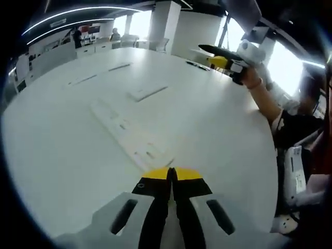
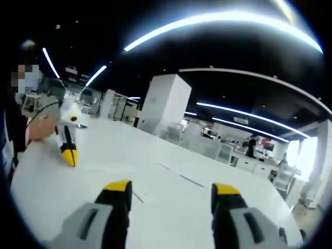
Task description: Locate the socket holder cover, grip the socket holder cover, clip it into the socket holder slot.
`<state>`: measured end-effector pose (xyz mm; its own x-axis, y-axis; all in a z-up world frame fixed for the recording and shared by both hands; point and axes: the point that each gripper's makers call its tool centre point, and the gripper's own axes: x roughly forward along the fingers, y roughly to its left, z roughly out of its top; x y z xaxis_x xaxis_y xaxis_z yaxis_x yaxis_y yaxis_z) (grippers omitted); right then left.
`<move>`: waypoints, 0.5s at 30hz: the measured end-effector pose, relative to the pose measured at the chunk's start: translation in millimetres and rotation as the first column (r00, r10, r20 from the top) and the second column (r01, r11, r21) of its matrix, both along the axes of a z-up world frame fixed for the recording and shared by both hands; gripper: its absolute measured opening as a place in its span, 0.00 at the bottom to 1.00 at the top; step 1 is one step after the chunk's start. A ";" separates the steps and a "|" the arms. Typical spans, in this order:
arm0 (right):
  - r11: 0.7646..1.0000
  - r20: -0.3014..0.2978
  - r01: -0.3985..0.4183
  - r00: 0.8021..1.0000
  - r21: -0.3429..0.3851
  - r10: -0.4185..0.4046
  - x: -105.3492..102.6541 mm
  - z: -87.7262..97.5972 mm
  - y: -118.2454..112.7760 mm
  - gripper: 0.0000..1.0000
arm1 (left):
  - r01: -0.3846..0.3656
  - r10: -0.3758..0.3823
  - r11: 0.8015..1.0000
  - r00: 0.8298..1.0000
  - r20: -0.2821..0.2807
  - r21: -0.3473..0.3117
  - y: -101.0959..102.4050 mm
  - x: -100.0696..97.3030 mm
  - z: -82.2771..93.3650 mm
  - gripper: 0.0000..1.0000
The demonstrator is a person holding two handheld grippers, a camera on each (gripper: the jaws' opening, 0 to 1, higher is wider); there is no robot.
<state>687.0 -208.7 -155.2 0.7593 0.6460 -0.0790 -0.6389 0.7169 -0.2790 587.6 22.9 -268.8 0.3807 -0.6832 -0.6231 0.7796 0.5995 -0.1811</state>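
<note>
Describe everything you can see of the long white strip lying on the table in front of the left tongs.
The socket holder is a long, flat white strip, plastic by its look, lying flat on the white table and running diagonally away from the left tongs. Small rectangular slots show along its top face. It is nearly the table's colour, so its edges are faint. Its near end lies just beyond the shut yellow tips; whether they touch it cannot be told. Nothing else rests on it.

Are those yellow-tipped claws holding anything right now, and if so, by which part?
Nothing is held. The left gripper has its jaws shut together with nothing between them; the right gripper has its jaws wide apart over the white table, empty.
</note>
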 end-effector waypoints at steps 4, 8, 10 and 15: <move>1.000 -0.002 -0.002 1.000 0.000 0.002 0.3 -0.3 -0.3 0.63 | 0.000 0.000 1.000 1.000 0.013 -0.005 -2.2 0.9 0.2 0.03; 1.000 -0.002 -0.005 1.000 -0.003 0.005 0.6 -0.8 -0.1 0.63 | 0.004 -0.003 1.000 1.000 0.024 -0.006 -4.7 0.5 0.7 0.03; 1.000 -0.003 -0.008 1.000 -0.005 0.008 0.8 -1.1 0.1 0.63 | 0.006 -0.006 1.000 0.999 0.039 -0.002 -5.8 1.4 1.2 0.03; 1.000 -0.002 -0.011 1.000 -0.010 0.011 1.0 -1.8 0.7 0.63 | 0.006 -0.007 1.000 0.997 0.076 0.020 -8.9 3.2 1.8 0.03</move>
